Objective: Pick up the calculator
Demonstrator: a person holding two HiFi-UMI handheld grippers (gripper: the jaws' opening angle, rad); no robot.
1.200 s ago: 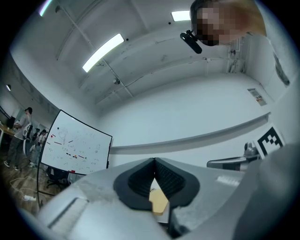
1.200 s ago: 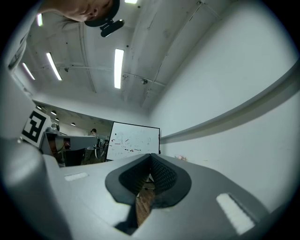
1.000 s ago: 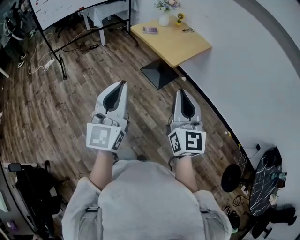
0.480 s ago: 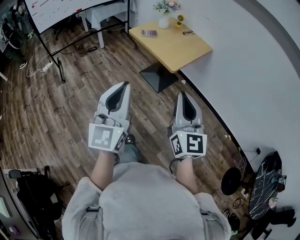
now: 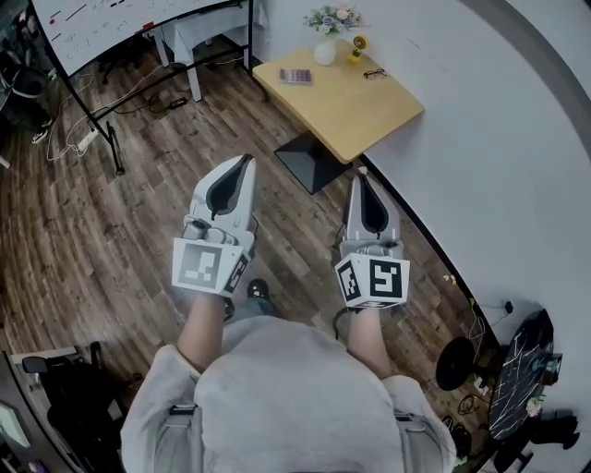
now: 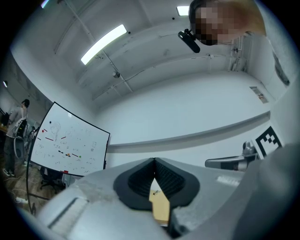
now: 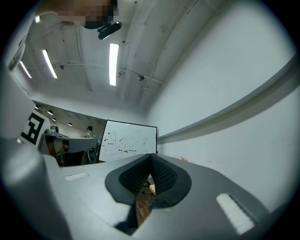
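Note:
The calculator (image 5: 295,77) is a small dark slab lying on the far left part of a light wooden table (image 5: 355,102) against the curved white wall, in the head view. My left gripper (image 5: 246,160) and right gripper (image 5: 361,174) are held side by side over the wood floor, well short of the table, both pointing towards it. Both are shut with nothing between the jaws. In the left gripper view the tips of the left gripper (image 6: 154,160) meet, and a strip of the table (image 6: 161,206) shows below them. The right gripper (image 7: 150,155) likewise shows its tips touching.
On the table's far edge stand a white vase of flowers (image 5: 326,48), a small yellow object (image 5: 356,44) and a pair of glasses (image 5: 374,74). A whiteboard on a stand (image 5: 120,23) is at the far left, with cables (image 5: 78,139) on the floor. Dark equipment (image 5: 517,369) lies at the lower right.
Both grippers have moved forward across the floor; the table sits larger and closer in the head view. Both jaws stayed shut.

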